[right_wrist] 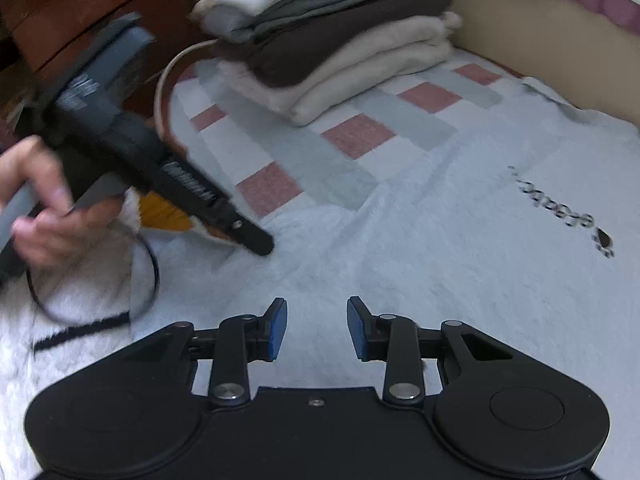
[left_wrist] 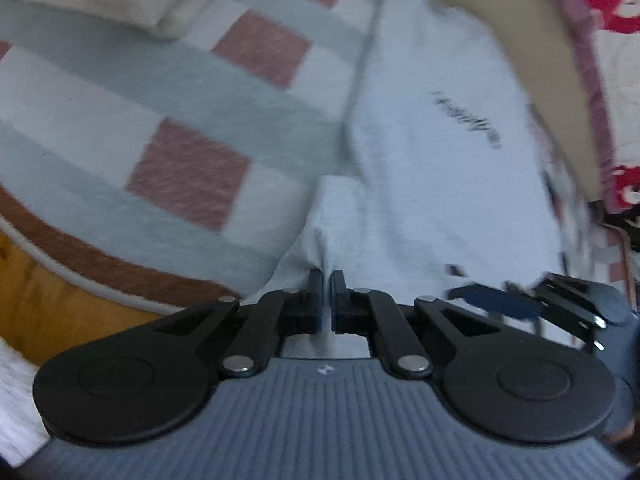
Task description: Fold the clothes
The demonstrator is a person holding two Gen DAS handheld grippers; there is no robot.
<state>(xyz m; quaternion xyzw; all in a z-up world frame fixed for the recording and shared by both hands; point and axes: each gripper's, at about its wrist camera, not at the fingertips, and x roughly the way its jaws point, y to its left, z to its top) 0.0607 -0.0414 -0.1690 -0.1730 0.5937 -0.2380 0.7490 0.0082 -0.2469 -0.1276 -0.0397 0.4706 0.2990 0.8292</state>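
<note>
A white garment (left_wrist: 432,184) with a line of black lettering lies spread on a checked blanket (left_wrist: 192,120). In the left wrist view my left gripper (left_wrist: 326,278) is shut on a pinched fold at the garment's near edge. The right wrist view shows the same garment (right_wrist: 440,260) below my right gripper (right_wrist: 318,308), whose blue pads stand apart with only flat cloth under the gap. A hand holds the left gripper (right_wrist: 258,242) at the left, its tip down on the garment's edge. The right gripper (left_wrist: 516,296) shows blurred at the lower right of the left wrist view.
A stack of folded clothes (right_wrist: 340,32) in white, grey, brown and cream sits at the far end of the blanket (right_wrist: 352,136). Dark wooden furniture (right_wrist: 80,0) stands at the far left. A beige padded edge (right_wrist: 540,40) runs along the right. A black cable loop (right_wrist: 152,272) lies near the hand.
</note>
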